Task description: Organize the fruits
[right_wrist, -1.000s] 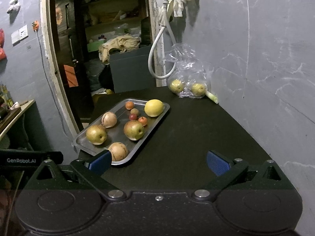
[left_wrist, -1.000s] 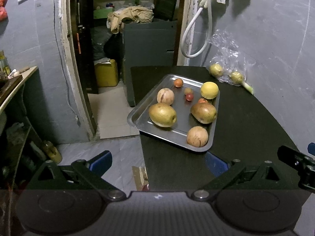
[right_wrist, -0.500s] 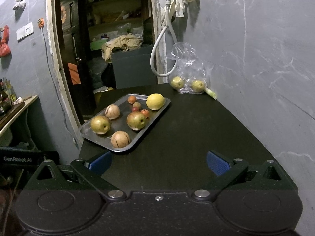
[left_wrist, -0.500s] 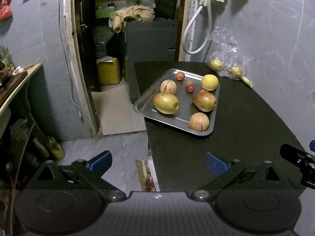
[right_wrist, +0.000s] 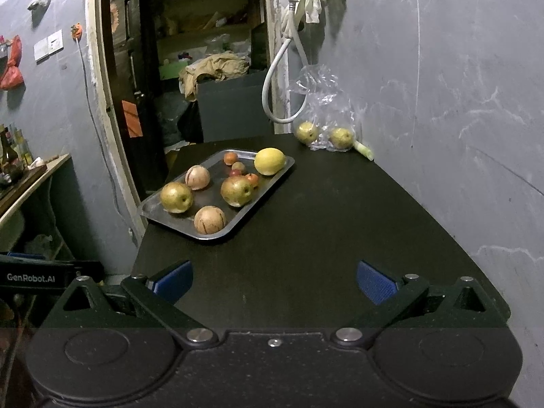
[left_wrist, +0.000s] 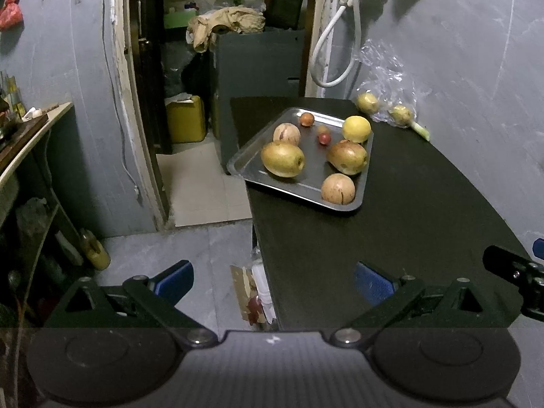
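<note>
Both grippers are sitting wide apart and holding nothing: left gripper (left_wrist: 272,280) is hanging over the near left edge of the black table (left_wrist: 425,204), one blue pad over the floor and one over the tabletop; right gripper (right_wrist: 273,282) is hovering over the near table surface, well short of the fruit. Steel tray (right_wrist: 217,233) is lying on the left side of the table, its left corner jutting past the table edge. Nearest in the tray, a tan striped round fruit (right_wrist: 209,219) is resting at the front rim. Behind it two brownish-yellow pears are sitting apart, left pear (right_wrist: 176,197) and right pear (right_wrist: 237,190). A second striped fruit (right_wrist: 197,177) is sitting behind the left pear. Small red fruit (right_wrist: 252,179) is touching the right pear's far side. Further back, a few small reddish fruits (right_wrist: 234,166) are clustering mid-tray, and a yellow lemon (right_wrist: 269,161) is lying at the far right corner. Beyond the tray, against the grey wall, a clear plastic bag (right_wrist: 323,102) is holding two yellow-green fruits (right_wrist: 307,131), a pale green stalk (right_wrist: 363,149) sticking out beside it. White hose (right_wrist: 275,78) is looping down the wall above.
</note>
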`<state>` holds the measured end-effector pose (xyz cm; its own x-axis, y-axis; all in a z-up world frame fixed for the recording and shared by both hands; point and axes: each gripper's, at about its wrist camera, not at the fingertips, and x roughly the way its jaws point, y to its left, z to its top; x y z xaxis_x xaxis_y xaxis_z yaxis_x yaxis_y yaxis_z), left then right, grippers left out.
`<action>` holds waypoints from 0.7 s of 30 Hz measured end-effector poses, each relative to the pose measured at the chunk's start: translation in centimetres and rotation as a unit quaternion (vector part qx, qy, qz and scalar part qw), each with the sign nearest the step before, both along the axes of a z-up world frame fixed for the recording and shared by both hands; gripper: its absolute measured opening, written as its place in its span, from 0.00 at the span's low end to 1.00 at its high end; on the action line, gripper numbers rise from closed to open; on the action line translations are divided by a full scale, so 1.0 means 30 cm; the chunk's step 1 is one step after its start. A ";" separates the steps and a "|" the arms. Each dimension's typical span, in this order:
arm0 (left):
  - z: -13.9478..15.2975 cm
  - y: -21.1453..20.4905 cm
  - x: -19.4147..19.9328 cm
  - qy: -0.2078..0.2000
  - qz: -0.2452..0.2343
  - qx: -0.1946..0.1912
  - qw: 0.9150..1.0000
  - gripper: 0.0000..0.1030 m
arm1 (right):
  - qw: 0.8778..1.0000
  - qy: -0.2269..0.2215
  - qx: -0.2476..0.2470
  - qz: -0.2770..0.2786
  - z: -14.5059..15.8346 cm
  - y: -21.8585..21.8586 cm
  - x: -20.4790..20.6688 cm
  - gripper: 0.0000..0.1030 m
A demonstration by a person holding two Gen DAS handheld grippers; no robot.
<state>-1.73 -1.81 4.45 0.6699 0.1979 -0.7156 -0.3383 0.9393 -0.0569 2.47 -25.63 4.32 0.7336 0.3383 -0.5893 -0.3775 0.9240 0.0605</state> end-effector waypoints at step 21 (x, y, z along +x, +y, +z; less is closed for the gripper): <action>-0.019 -0.026 -0.013 0.015 0.000 -0.003 1.000 0.99 | 1.000 0.010 -0.005 0.008 -0.015 -0.018 -0.020 0.99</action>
<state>-2.12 -2.59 3.88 0.6476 0.1932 -0.7371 -0.3400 0.9390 -0.0526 1.87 -26.16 3.88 0.7165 0.3447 -0.6064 -0.3913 0.9183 0.0596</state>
